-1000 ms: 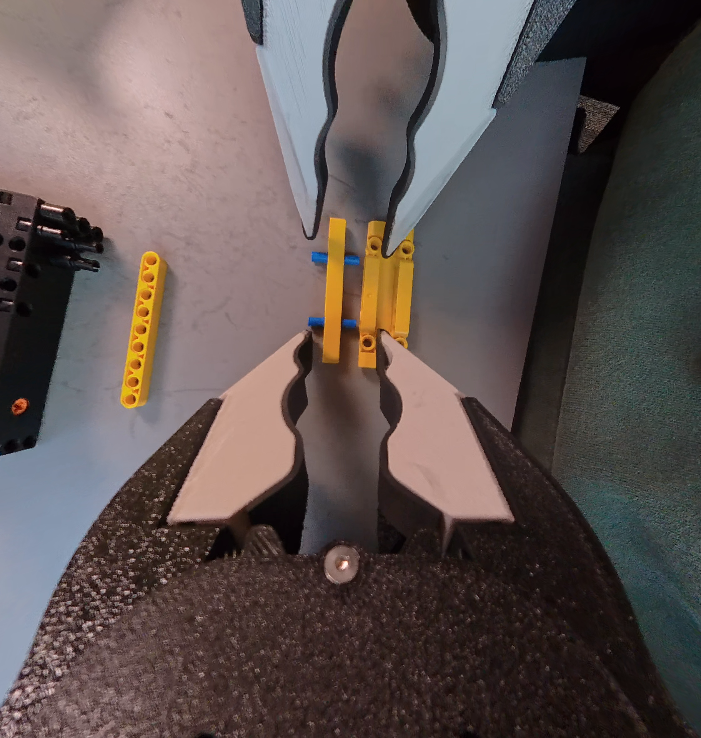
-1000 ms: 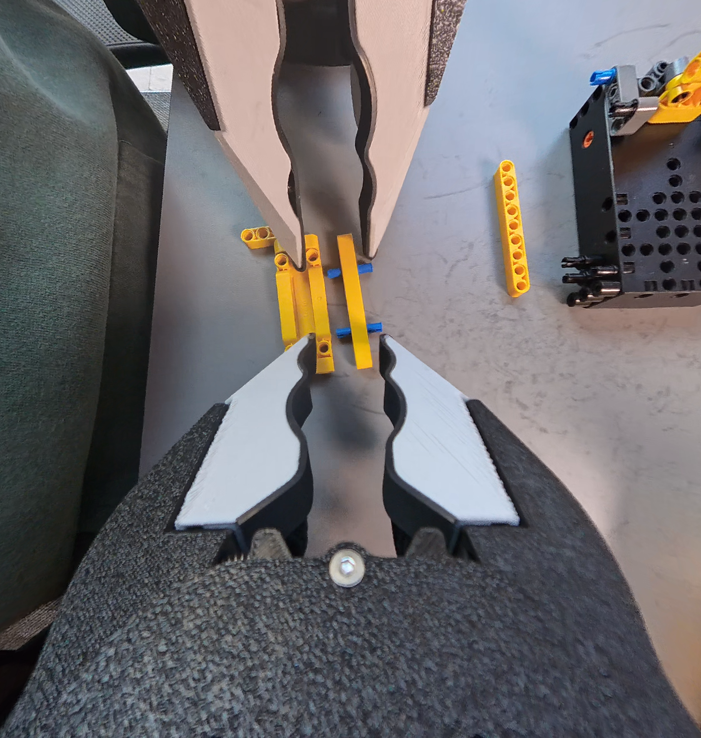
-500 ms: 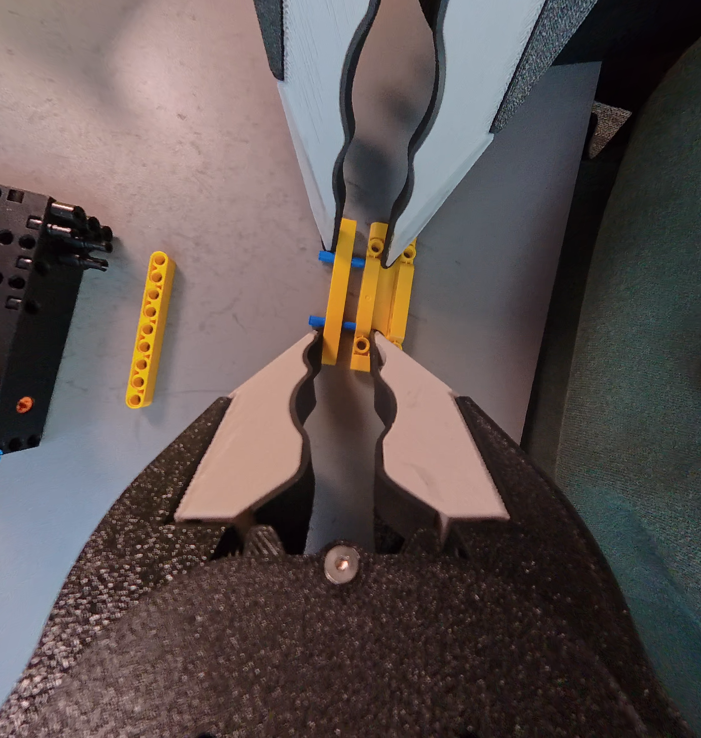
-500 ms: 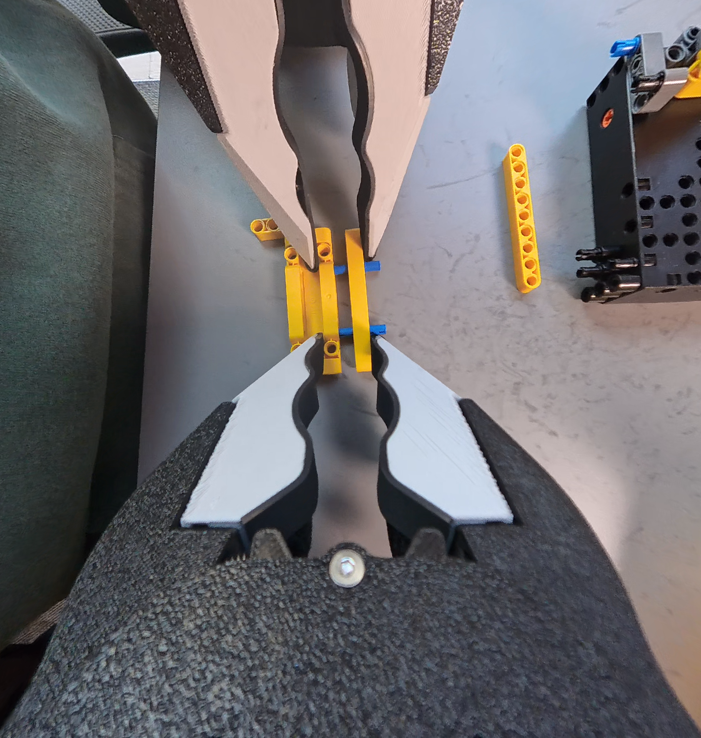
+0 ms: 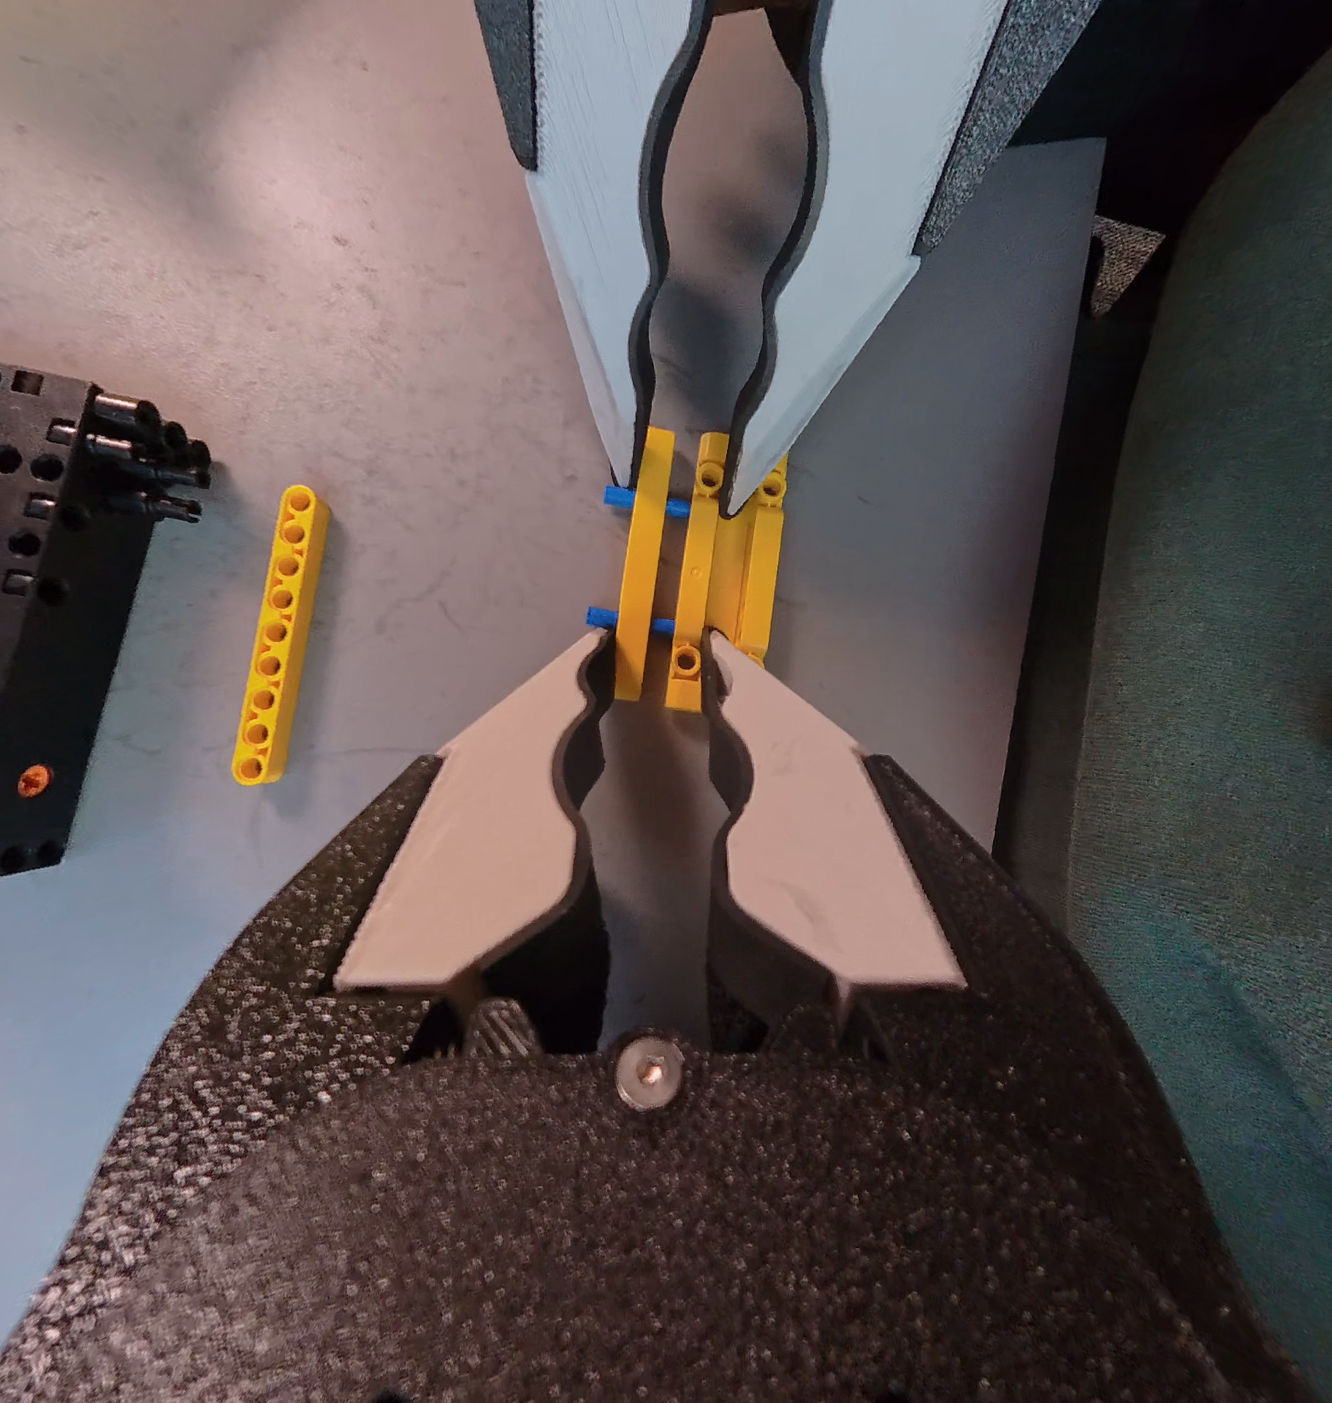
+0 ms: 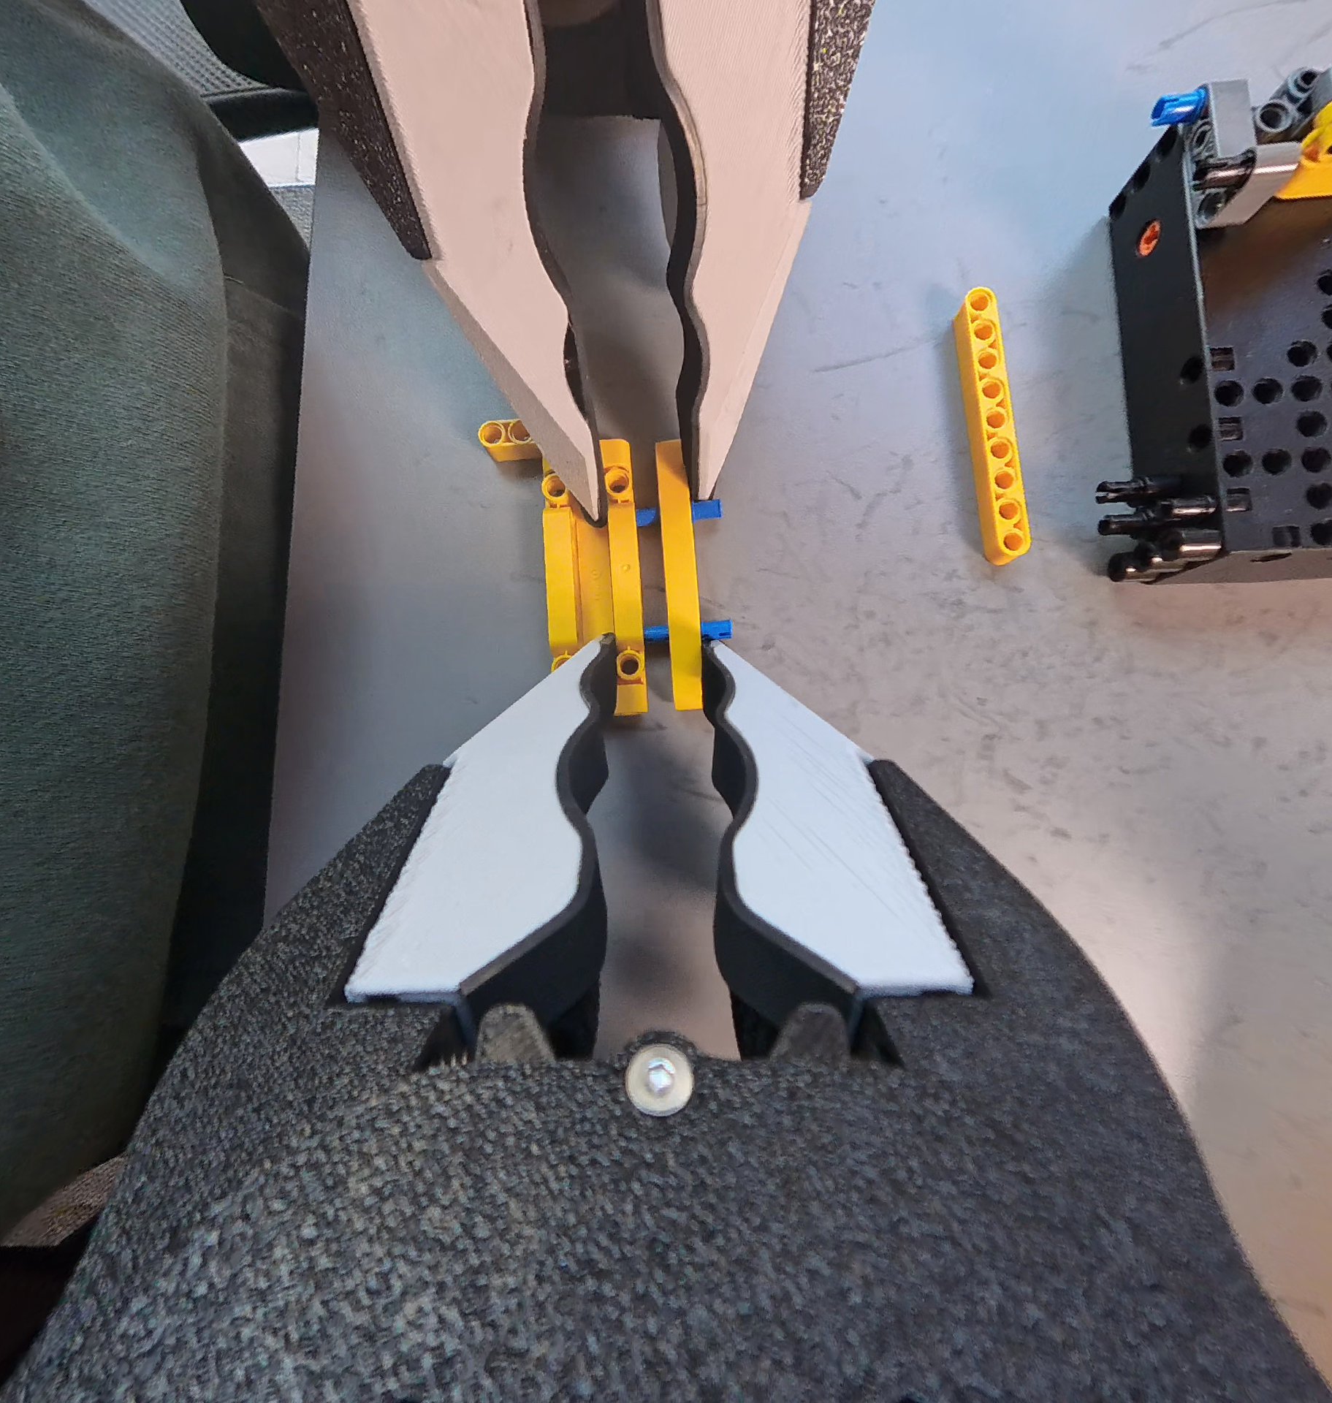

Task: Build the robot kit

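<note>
Both the left gripper [image 5: 659, 653] and right gripper [image 6: 655, 653], narrowly parted, pinch opposite ends of the yellow plastic beam assembly [image 5: 697, 569] joined by blue pins [image 5: 617, 497].

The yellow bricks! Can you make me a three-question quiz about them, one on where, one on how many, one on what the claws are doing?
1. Where does the loose yellow beam lie?
A. between the black block and the yellow frame
B. on top of the black block
C. inside a claw

2. How many blue pins join the thin beam to the frame?
A. none
B. two
C. five

3. What are the left claw and right claw doing?
A. both wide open, far off
C. both lifted off the table
B. both squeezing the yellow pieces from opposite ends

Answers: 1 A, it lies flat between them. 2 B, two blue pins cross the gap. 3 B, the tips press the outer sides.
</note>
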Available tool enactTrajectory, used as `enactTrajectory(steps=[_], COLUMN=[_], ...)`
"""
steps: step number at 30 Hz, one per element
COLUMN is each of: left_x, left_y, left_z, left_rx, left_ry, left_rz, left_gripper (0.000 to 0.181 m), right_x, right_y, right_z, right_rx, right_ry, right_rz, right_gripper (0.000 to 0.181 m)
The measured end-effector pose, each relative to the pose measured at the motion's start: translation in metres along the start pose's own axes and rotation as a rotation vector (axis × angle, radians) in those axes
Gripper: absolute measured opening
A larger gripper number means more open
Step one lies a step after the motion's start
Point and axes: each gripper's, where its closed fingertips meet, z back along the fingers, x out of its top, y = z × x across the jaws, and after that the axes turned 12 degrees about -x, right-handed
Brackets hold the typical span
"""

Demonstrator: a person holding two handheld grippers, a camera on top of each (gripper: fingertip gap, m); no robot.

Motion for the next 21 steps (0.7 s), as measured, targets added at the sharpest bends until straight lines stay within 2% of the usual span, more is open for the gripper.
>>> enactTrajectory(steps=[8, 21], left_x=[-0.0002, 0.0001], left_y=[0.0007, -0.0013], left_z=[0.0003, -0.0011], left_rx=[-0.017, 0.035], left_ry=[0.002, -0.011], left_rz=[0.038, -0.016], left_gripper=[0.021, 0.022], right_x=[0.0002, 0.0001], right_y=[-0.0003, 0.0009], right_z=[0.0000, -0.0005], right_rx=[0.004, -0.029], right_ry=[0.011, -0.006], right_rz=[-0.012, -0.041], right_gripper=[0.020, 0.021])
